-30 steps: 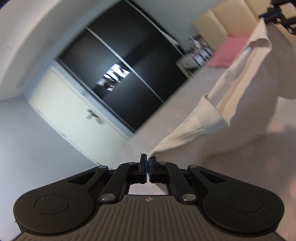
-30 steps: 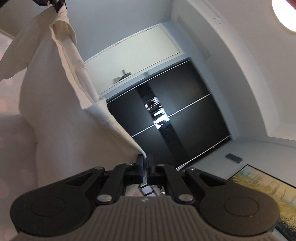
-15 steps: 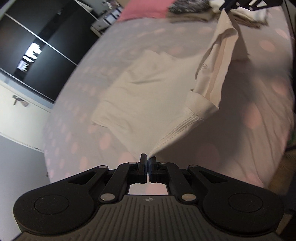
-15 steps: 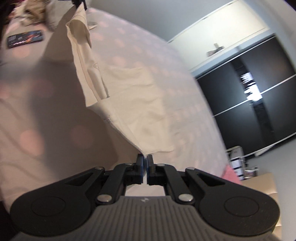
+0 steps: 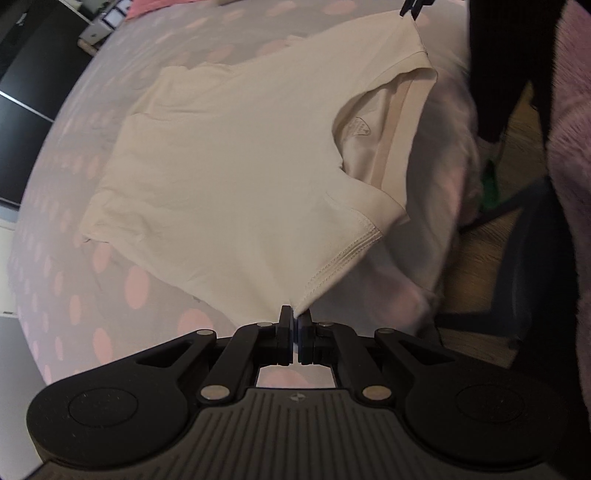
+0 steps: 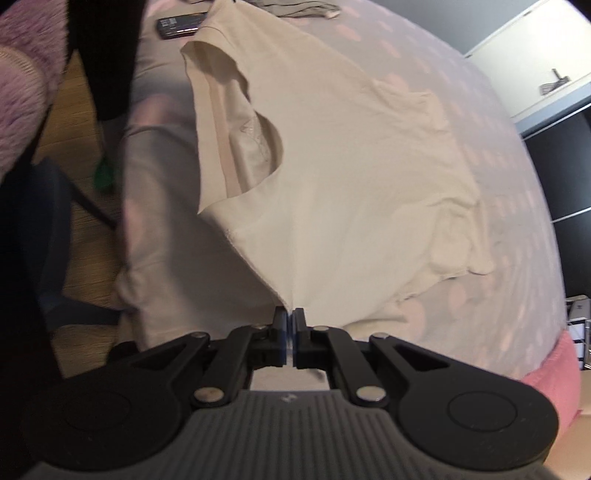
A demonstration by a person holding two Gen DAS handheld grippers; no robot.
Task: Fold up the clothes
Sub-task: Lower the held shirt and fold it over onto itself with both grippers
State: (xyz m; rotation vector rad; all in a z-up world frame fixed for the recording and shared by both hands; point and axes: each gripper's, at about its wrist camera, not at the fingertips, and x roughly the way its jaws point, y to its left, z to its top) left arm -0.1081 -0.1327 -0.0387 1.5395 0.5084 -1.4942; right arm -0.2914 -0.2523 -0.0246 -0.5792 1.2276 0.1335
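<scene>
Bed cover, grey with pink dots, fills most of both views; its near edge drops off toward a wood floor on the person's side.

T-shirt, cream, short-sleeved, lies spread front-up over the cover. The body is mostly flat with light wrinkles toward the far hem. The neck opening faces the bed edge, and a printed label shows inside it. The collar side is lifted off the cover, stretched between the two tools.

Left gripper: jaws closed on a shoulder corner of the t-shirt, by the stitched sleeve hem. Right gripper: jaws closed on the opposite shoulder corner.

Open cover lies beyond the far hem and to both sides. A dark flat device lies on the cover near the shirt's far shoulder.
</scene>
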